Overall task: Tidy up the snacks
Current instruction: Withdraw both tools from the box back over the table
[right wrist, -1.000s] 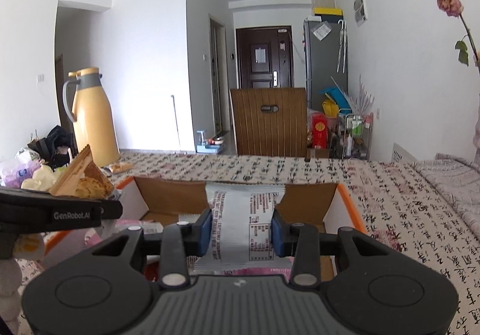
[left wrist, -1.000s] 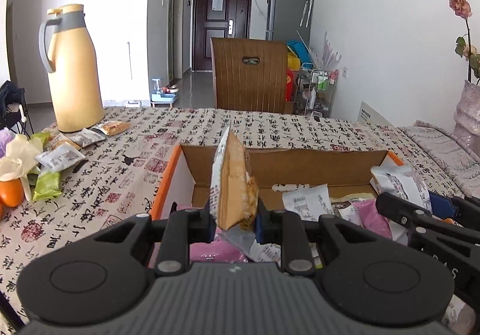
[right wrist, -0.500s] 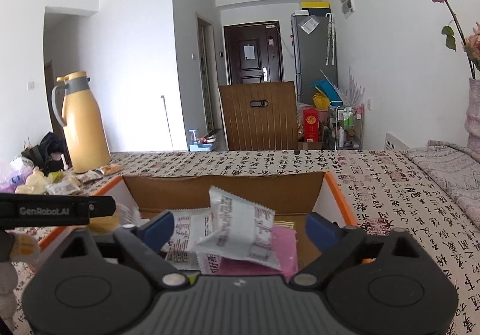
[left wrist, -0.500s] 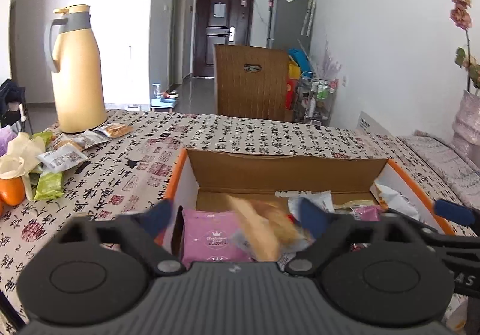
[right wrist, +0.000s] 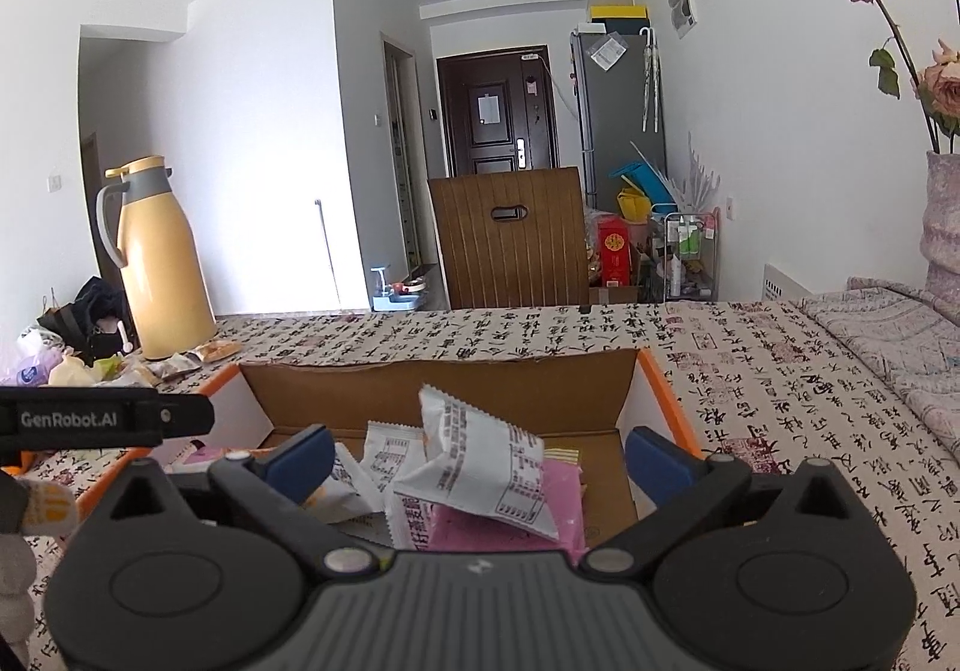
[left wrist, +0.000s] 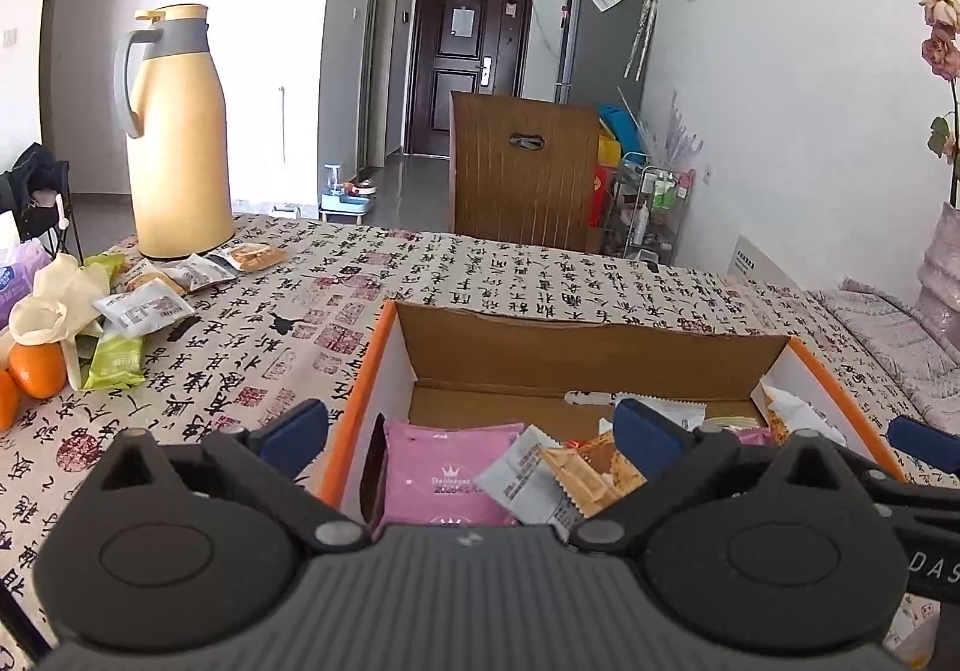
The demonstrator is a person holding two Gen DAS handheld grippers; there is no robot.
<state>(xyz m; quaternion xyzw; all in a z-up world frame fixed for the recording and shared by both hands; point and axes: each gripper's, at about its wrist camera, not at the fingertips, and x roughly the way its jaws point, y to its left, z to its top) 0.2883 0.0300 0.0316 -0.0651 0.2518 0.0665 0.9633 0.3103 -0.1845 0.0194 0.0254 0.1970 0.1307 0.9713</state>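
Note:
An orange-rimmed cardboard box sits on the script-print tablecloth and holds several snack packets. My left gripper hangs open over its near left part. Below it lie a tan cracker packet, a white packet and a pink packet. My right gripper is over the right part, its jaws opening. A crumpled white packet rests loose between them on a pink packet, touching neither pad.
More loose snacks lie at the table's left beside a yellow thermos jug, with a green packet and oranges. A wooden chair back stands beyond the far edge. A flower vase is at the right.
Both grippers went from shut to wide open. The tan packet fell from the left one and the white packet from the right one; both now lie in the box.

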